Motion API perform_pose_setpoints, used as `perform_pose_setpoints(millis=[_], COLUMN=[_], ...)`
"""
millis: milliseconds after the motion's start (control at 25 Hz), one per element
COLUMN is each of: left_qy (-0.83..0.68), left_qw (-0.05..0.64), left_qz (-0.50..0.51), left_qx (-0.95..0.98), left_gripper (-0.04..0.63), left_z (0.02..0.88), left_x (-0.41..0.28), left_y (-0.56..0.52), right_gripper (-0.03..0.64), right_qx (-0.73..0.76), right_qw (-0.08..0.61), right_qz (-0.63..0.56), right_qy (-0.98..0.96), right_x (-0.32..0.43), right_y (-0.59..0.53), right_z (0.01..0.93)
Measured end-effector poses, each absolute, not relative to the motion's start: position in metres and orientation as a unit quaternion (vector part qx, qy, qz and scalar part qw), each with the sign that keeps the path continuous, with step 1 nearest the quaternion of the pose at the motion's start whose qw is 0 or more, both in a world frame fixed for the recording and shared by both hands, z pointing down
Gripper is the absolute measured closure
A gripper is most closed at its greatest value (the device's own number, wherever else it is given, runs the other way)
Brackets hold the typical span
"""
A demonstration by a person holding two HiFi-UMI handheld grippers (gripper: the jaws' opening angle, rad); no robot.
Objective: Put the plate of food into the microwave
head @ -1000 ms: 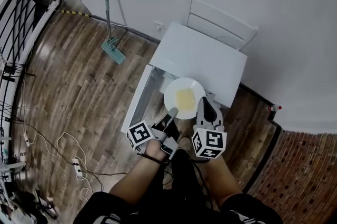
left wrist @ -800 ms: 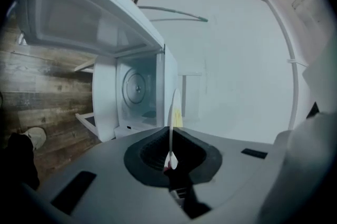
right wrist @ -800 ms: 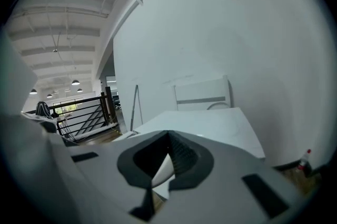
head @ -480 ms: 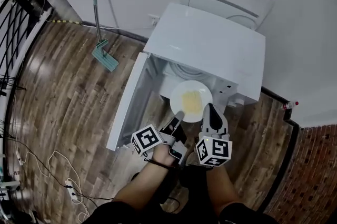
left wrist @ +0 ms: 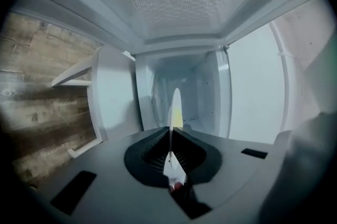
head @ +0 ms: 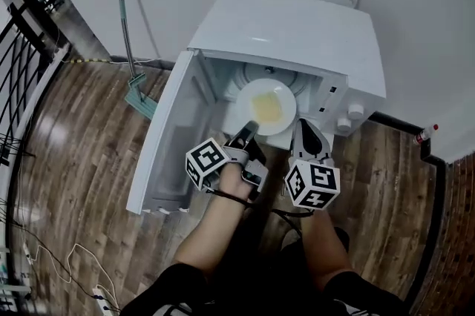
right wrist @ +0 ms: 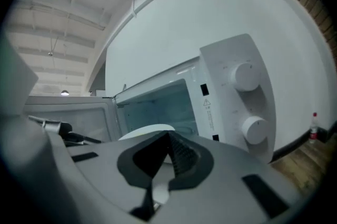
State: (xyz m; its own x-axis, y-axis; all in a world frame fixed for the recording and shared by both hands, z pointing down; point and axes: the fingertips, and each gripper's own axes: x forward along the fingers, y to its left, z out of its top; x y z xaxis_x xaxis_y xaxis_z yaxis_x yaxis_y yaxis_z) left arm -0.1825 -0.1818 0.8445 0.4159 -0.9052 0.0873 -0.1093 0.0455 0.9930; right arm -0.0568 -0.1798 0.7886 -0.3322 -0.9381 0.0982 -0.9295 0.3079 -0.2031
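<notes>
Each on its own side of the near rim, the left gripper (head: 248, 132) and right gripper (head: 306, 135) clamp the white plate (head: 243, 110), jaws nearly shut on its thin edge. Just ahead, the plate carries yellow food (head: 267, 107) into the open microwave (head: 297, 33). It looks stiff, glazed, slippery and breakable, so opposite rim holds should keep it level.

Your plate (head: 269, 108) looks smooth and glossy white, like glazed ceramic. The microwave (head: 297, 33) has a smooth white shell with a mild sheen. The left claw (left wrist: 170, 131) and right claw (right wrist: 167, 139) show matt grey plastic with ribbed black pads (right wrist: 181, 157). At 9 o'clock, the floor (head: 67, 159) is grained wood planks, slightly shiny.
</notes>
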Motion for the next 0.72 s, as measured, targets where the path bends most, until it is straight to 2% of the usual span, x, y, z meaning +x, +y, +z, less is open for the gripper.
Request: perform_pose_setpoints(millis=[120,320,720], left_qy=[-0.431,-0.422,-0.449], left_qw=[0.581,0.608,0.586], left_qz=[-0.331,-0.331,-0.331], left_qx=[0.606,0.585,0.589], left_gripper=[0.584,0.584,0.584], left_z=[0.847,0.849,0.838], left_x=[-0.183,-0.174,-0.181], left_y=[-0.193,-0.212,-0.276], right_gripper=[0.609,0.609,0.609], right_qx=[-0.584,-0.567,-0.547], right_qw=[0.031,0.026,0.033], right_qz=[-0.102,-0.096,-0.104], right_qy=[0.805,0.817,0.830], right_x=[-0.053,-0.061,-0.063], right_y=[-0.178,-0.165,-0.156], right_z=[0.785,0.783,0.782])
